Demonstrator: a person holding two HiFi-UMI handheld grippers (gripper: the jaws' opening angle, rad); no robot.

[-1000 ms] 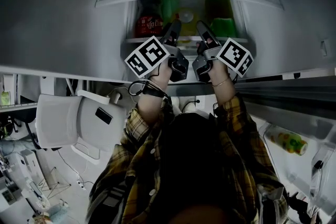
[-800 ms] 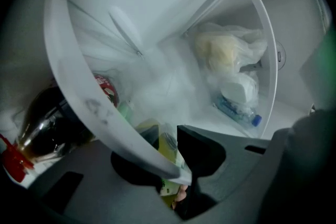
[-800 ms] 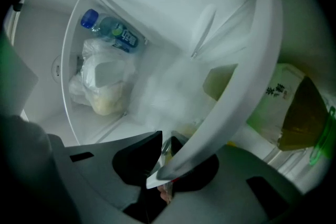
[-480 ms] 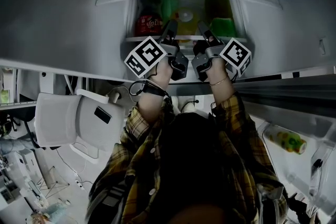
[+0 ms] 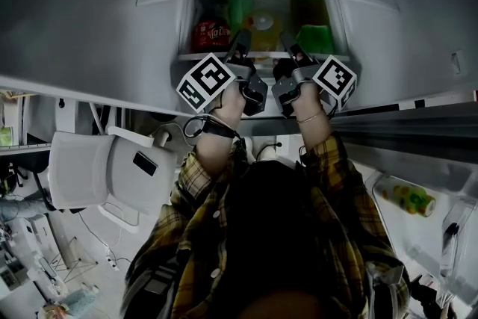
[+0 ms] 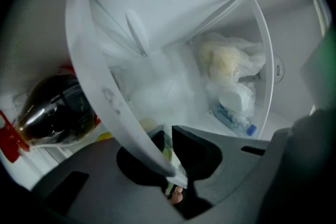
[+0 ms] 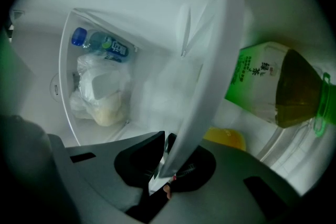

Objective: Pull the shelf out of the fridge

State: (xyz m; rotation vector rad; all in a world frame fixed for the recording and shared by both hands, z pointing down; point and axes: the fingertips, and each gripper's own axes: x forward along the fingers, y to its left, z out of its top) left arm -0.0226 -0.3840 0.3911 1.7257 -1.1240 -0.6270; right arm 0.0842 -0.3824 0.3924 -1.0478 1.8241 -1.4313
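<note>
The fridge shelf [image 5: 263, 54] is a clear pane with a white front rim, straight ahead in the open fridge. My left gripper [image 5: 243, 37] and right gripper [image 5: 287, 39] reach level onto that rim side by side. In the left gripper view the white rim [image 6: 100, 86] runs down between the jaws of the left gripper [image 6: 170, 165]. In the right gripper view the rim [image 7: 210, 76] passes between the jaws of the right gripper [image 7: 168, 165]. Both pairs of jaws have just been closing and now pinch the rim.
On the shelf stand a dark bottle with a red label [image 5: 211, 33] at the left and a green tea bottle [image 7: 273, 86] at the right. A food bag [image 7: 100, 97] and a water bottle [image 7: 100, 44] lie above. Door bins [image 5: 407, 199] hang at the right, a white chair [image 5: 104, 172] stands at the left.
Both grippers' jaws have narrowed from wide apart onto the shelf's front rim. The marker cubes have rolled a little. The hands have stayed at the same spot.
</note>
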